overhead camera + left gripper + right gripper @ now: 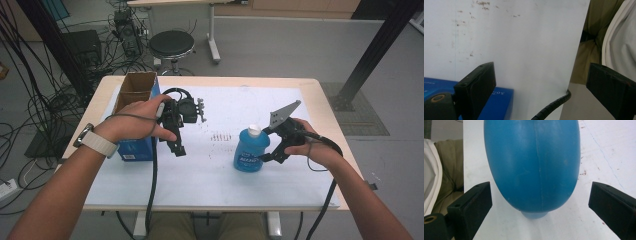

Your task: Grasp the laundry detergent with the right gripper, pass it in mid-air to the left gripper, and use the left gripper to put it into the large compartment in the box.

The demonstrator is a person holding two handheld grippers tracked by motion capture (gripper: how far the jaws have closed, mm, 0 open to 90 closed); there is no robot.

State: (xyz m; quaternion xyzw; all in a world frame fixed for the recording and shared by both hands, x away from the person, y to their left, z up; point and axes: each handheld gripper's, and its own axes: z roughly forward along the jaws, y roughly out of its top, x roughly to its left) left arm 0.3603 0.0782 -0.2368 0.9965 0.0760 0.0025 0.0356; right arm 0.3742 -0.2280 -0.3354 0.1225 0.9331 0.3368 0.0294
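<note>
Right claw [267,150] is spread wide w/ the blue bottle [250,150] between its jaws, no contact yet; the bottle stands upright near the table's [300,200] middle. Smooth, rounded plastic, prob. slippery and a bit squashy (liquid inside would add weight), so grip the body's middle, below the white cap [254,130]. Farther off, left claw [175,145] is wide open too, beside the blue box [135,147].

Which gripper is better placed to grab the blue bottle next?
Right. The right gripper sits beside the blue bottle, jaws open with the bottle between them. The left gripper is off by the blue box, jaws open over bare table.
</note>
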